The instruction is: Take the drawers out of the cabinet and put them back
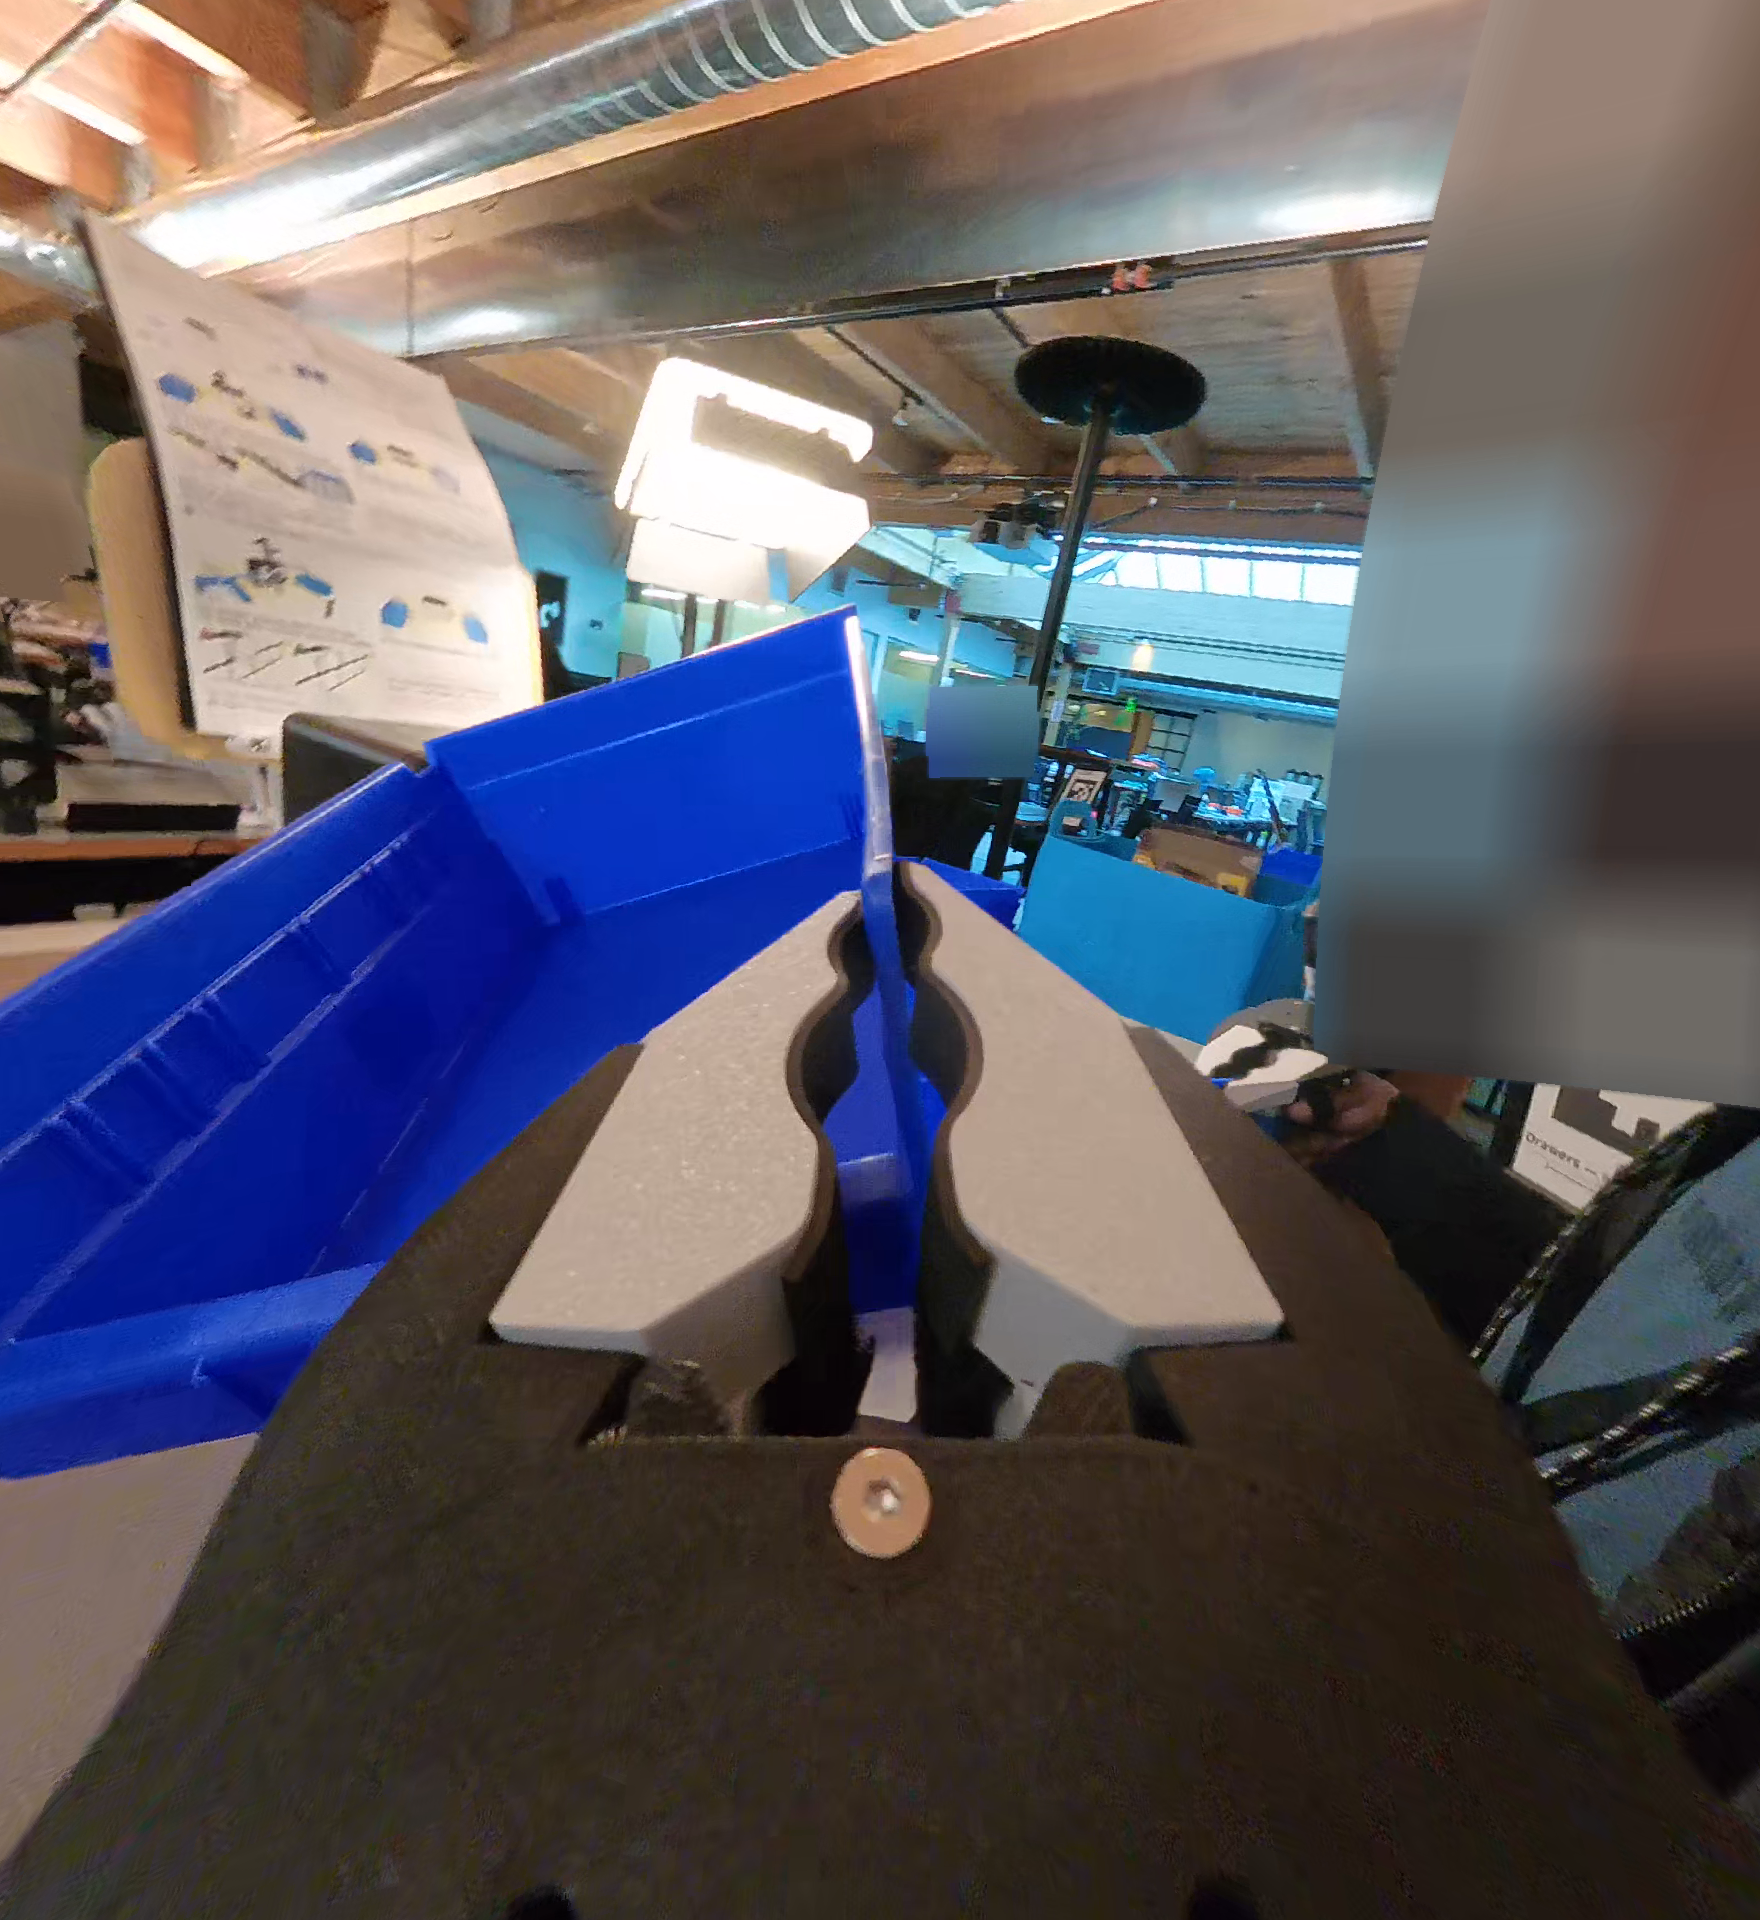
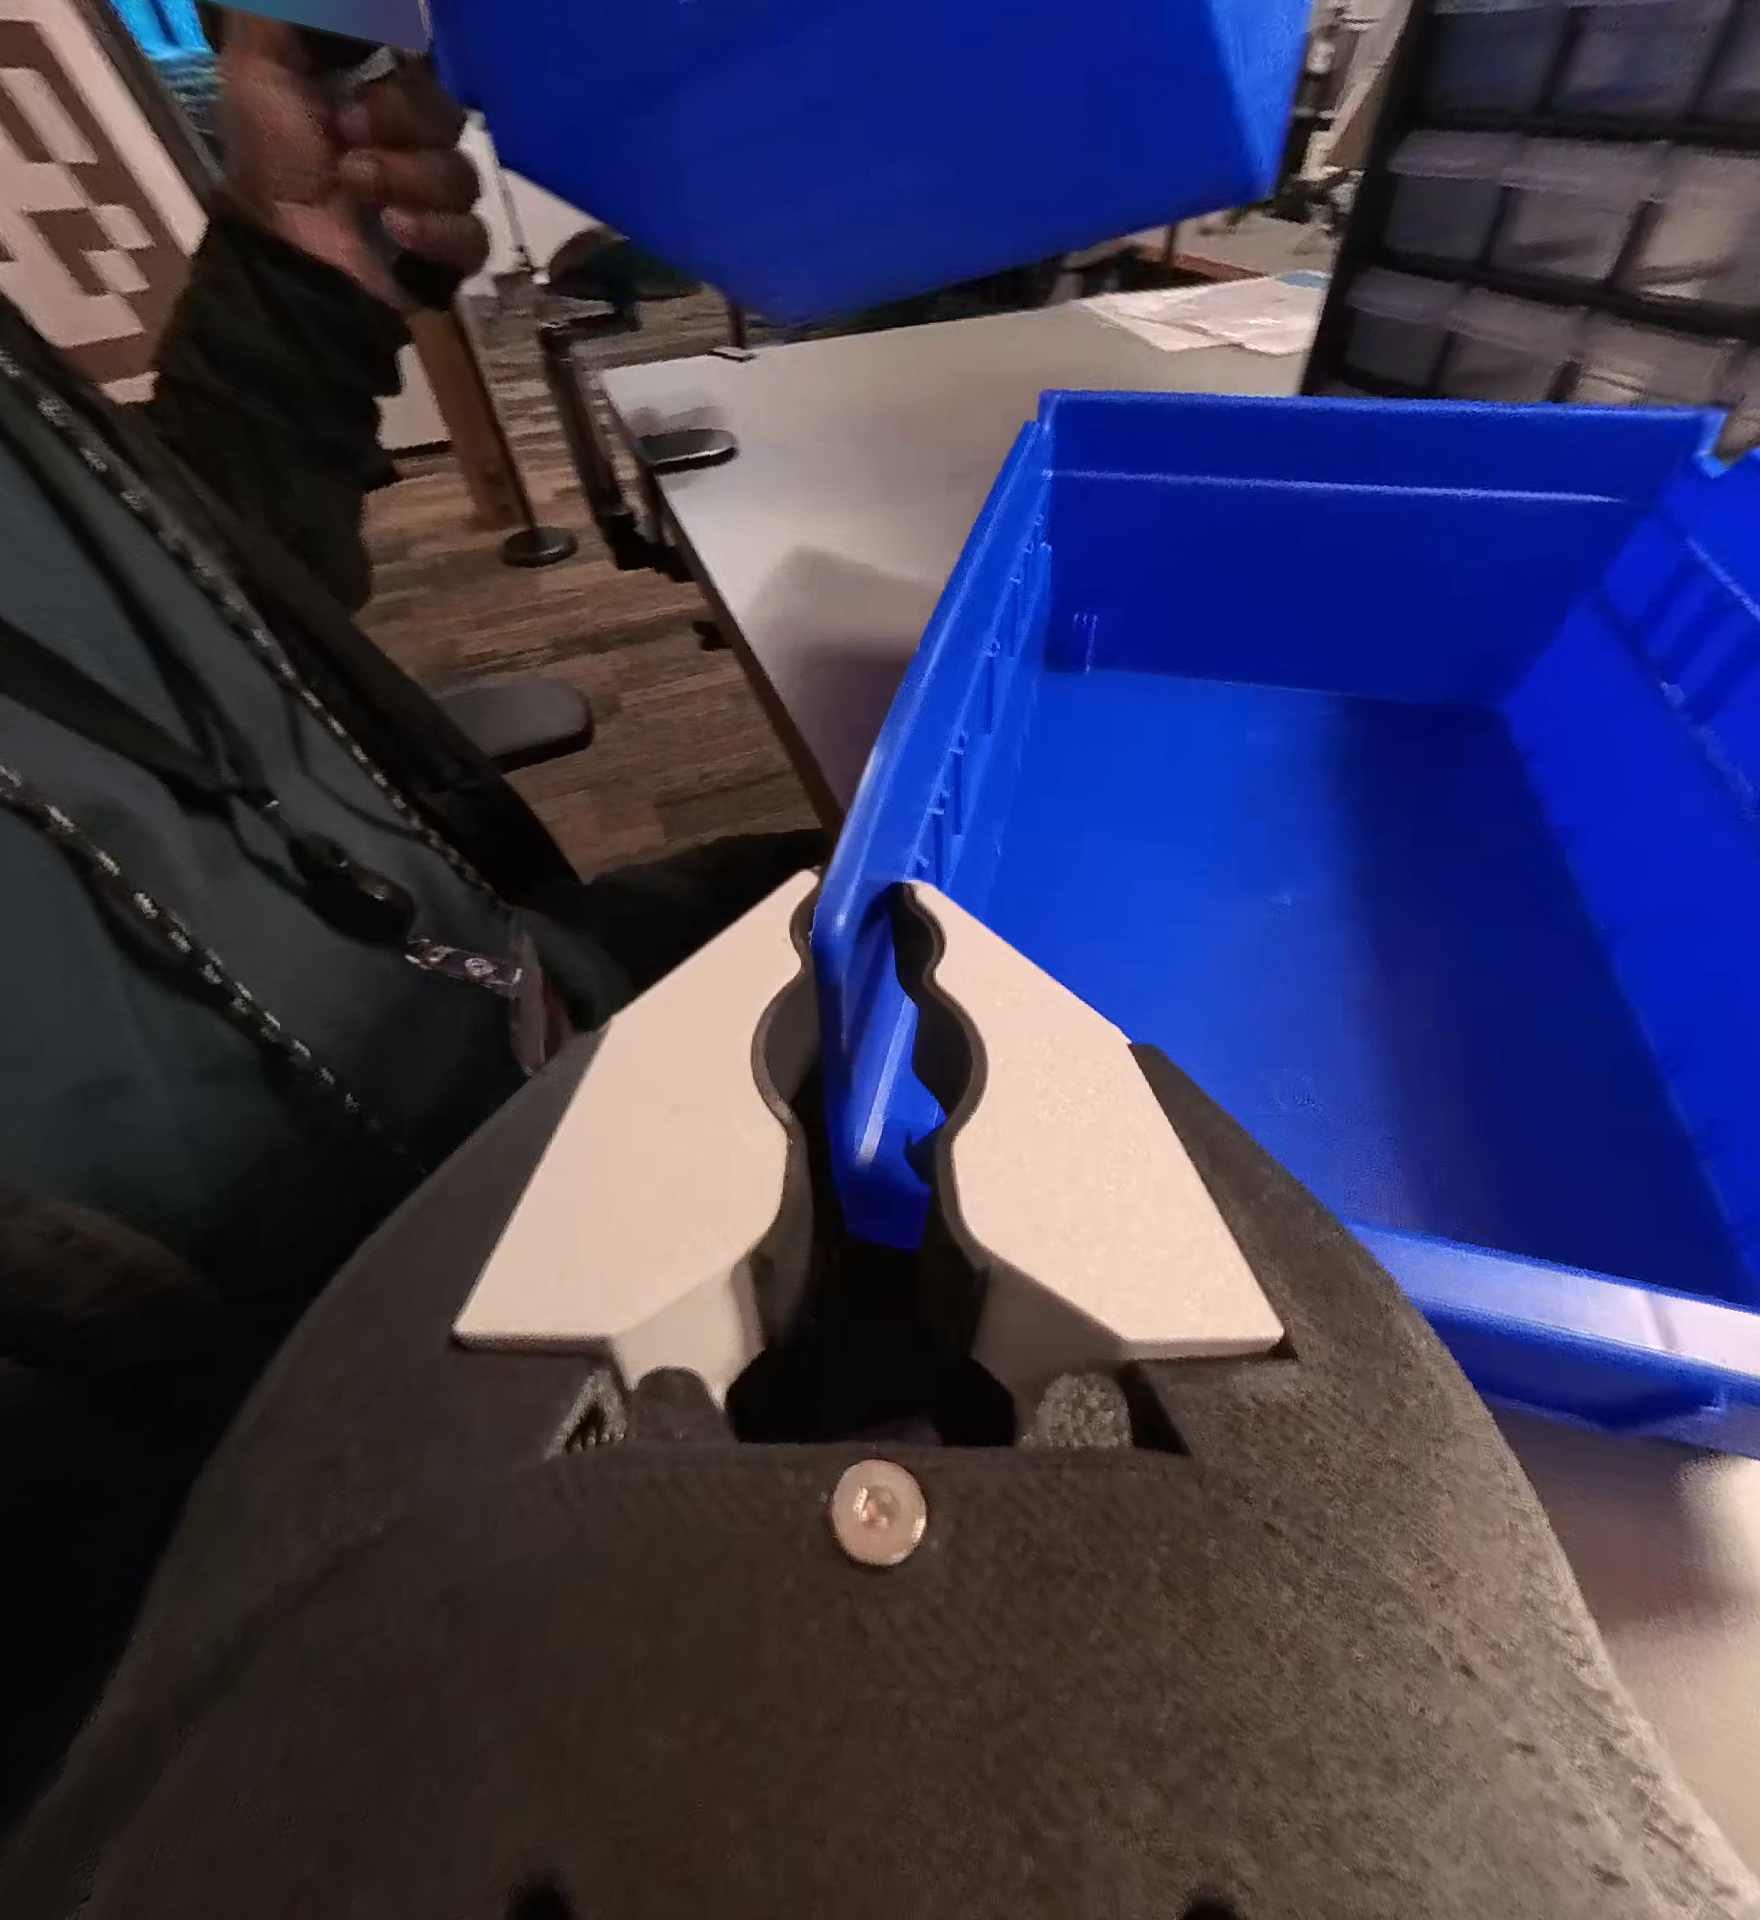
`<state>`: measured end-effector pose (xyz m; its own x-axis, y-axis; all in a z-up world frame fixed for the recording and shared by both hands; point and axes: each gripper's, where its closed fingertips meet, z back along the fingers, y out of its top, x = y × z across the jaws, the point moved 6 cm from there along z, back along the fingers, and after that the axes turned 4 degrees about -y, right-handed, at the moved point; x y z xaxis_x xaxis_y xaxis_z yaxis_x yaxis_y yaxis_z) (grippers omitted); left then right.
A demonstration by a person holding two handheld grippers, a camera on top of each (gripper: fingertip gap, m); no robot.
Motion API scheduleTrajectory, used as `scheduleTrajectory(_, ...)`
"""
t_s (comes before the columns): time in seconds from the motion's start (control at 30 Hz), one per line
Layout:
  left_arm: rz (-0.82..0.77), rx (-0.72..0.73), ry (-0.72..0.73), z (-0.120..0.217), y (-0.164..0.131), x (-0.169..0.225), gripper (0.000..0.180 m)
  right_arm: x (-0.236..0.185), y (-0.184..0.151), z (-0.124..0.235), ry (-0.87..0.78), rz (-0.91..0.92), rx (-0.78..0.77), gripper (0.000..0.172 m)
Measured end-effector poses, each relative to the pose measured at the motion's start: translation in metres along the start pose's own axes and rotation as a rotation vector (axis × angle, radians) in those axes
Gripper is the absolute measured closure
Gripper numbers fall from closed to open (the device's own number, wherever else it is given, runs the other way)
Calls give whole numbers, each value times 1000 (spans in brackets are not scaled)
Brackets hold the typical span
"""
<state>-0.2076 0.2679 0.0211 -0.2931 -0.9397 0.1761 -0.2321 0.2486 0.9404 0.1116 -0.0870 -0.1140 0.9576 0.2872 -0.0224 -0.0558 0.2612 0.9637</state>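
Two blue drawers are out of the cabinet right now. The left tongs [image 1: 886, 883] are clenched on the thin side wall of one blue drawer [image 1: 356, 997], and both grey fingers [image 1: 730, 1122] press on that wall. This drawer is up in the air and tipped, filling the left half of the left wrist view. In the right wrist view the same drawer shows from below, at the top middle of the frame.

The right tongs [image 2: 860, 904] grip the near corner rim of the second blue drawer [image 2: 1375, 852]. The rim sits between the two pale fingers [image 2: 1052, 1132], and they look pressed on it. This drawer fills the right half of the frame, above the grey desk [image 2: 855, 499]. I cannot tell if its bottom touches the desk.

The dark cabinet [image 2: 1603, 187] stands in the upper right corner of the right wrist view, at the far end of the desk. It looks blurry, with many small grey drawers still in it.

So I think the taking-out part is done for these two drawers. The putting-back part is still left. Both blue drawers are well apart from the cabinet.
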Motion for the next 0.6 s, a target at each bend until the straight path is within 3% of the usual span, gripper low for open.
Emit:
scheduleTrajectory(0.3, -173, -68, -183, -65, -4, 22, 180, 2, 16, -62, 231, 72, -7, 159)
scheduleTrajectory(0.47, -279, -191, -239, -107, -38, 38, 180, -1, 24, -92, 264, 92, -5, 160)
scheduleTrajectory(0.6, -315, -287, -281, -123, -74, 48, 179, -3, 25, -97, 245, 80, 23, 159)
